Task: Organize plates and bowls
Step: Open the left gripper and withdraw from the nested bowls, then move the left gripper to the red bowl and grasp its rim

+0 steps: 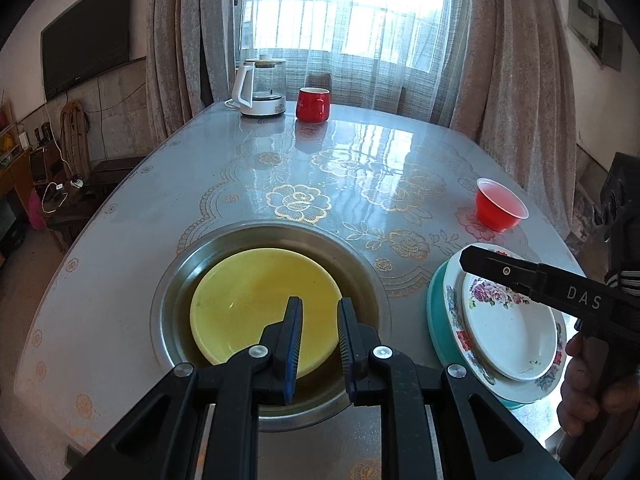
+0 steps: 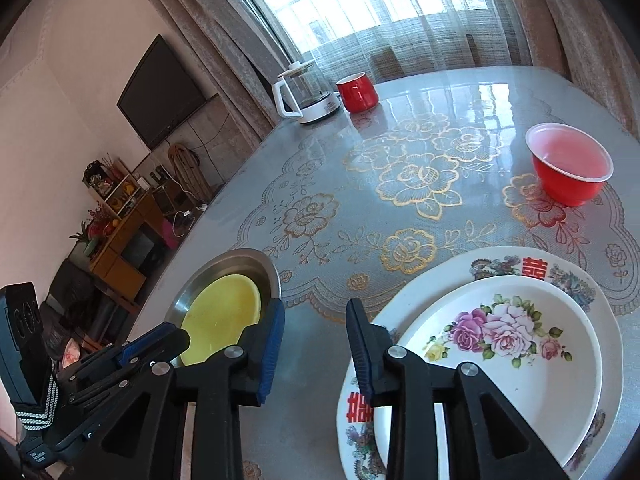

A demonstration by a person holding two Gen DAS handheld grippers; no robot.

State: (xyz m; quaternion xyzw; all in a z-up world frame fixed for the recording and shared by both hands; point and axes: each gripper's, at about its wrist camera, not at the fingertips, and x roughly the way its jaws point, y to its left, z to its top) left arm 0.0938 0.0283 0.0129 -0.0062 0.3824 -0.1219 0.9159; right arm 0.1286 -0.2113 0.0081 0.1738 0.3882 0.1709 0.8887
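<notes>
While its jaws stand a narrow gap apart with nothing between them, the left gripper [image 1: 318, 312] hovers over the yellow plate [image 1: 256, 300] lying in the steel basin [image 1: 276, 240]. At three o'clock, the right gripper [image 2: 316, 320], jaws somewhat wider and empty, hangs beside the rose plate [image 2: 516, 368], stacked on a larger floral plate [image 2: 532, 266]. A red bowl [image 2: 568, 176] stands at one o'clock on the table [image 2: 440, 92].

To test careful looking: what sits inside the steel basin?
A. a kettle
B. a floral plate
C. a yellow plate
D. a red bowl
C: the yellow plate lies in the steel basin; the red bowl stands apart on the table.
</notes>
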